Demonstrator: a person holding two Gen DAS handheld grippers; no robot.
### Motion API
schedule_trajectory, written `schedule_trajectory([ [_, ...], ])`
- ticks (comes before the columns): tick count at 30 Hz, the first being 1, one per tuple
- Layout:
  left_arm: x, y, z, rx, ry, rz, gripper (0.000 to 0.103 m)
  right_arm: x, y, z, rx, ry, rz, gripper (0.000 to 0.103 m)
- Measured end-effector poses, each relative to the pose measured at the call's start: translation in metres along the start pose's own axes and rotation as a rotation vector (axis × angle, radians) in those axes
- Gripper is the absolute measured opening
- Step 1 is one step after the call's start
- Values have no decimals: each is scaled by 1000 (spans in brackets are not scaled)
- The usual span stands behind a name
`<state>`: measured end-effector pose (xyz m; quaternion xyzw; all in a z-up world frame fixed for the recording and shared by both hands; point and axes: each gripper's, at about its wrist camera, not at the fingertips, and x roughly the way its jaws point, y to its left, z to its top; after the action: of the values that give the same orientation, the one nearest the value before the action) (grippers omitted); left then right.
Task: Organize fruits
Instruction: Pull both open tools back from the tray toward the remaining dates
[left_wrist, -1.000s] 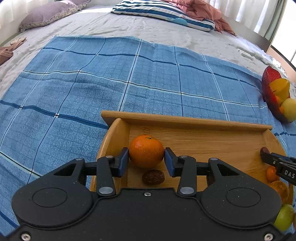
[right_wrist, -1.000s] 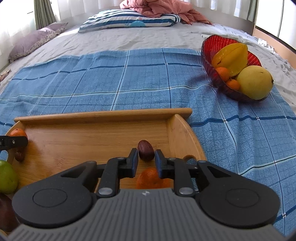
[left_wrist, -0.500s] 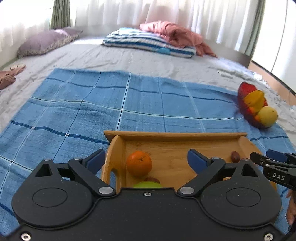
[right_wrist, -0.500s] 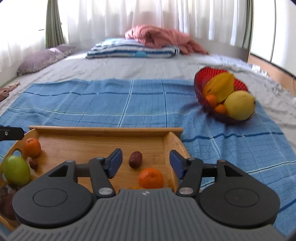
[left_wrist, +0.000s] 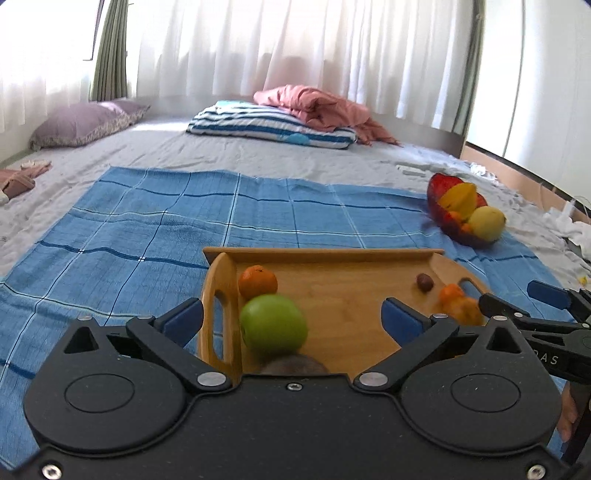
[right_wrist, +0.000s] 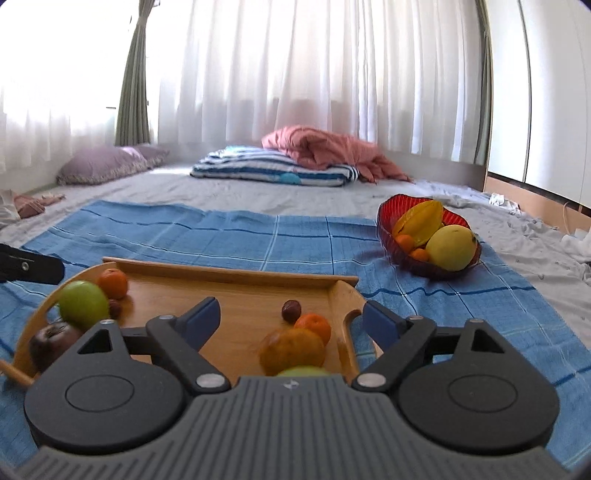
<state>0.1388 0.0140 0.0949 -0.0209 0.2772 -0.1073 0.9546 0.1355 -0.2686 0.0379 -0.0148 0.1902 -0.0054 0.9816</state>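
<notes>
A wooden tray (left_wrist: 321, 253) lies on a blue checked cloth. At its left end sit an orange (left_wrist: 258, 282), a green apple (left_wrist: 273, 325) and a dark red apple (right_wrist: 51, 341). A brown date (right_wrist: 291, 309) and two oranges (right_wrist: 314, 326) lie at its right end. My left gripper (left_wrist: 291, 317) hangs back above the tray's left end, jaws opening wide, pads touching nothing. My right gripper (right_wrist: 291, 323) hovers over the right end, jaws also opening, nothing gripped. A red bowl (right_wrist: 391, 221) holds a starfruit, a mango and small oranges.
The blue cloth (left_wrist: 147, 229) covers a grey bed sheet. A striped pillow (right_wrist: 273, 171), a pink blanket and a purple pillow (left_wrist: 81, 123) lie at the back under white curtains. A hand (left_wrist: 567, 417) shows at the left wrist view's right edge.
The left gripper let go of the orange and both grippers opened wide. Both pulled back from the tray and tilted up, so more of the room shows.
</notes>
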Motion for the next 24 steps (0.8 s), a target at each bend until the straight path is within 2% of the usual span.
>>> schedule_trajectory([
  [6,-26,-11,-30,47,-53,11,103,-28,7,-24,9,-54,18,102],
  [9,-33,-14,-45,52,-62,19,103,-40,10,-38,44,-80,30,103],
  [13,-37,-13,-63,41,-53,16,103,-49,17,-54,70,-86,48,103],
  [24,-38,-16,-101,62,-6,21,103,-65,38,-89,1,-97,56,103],
])
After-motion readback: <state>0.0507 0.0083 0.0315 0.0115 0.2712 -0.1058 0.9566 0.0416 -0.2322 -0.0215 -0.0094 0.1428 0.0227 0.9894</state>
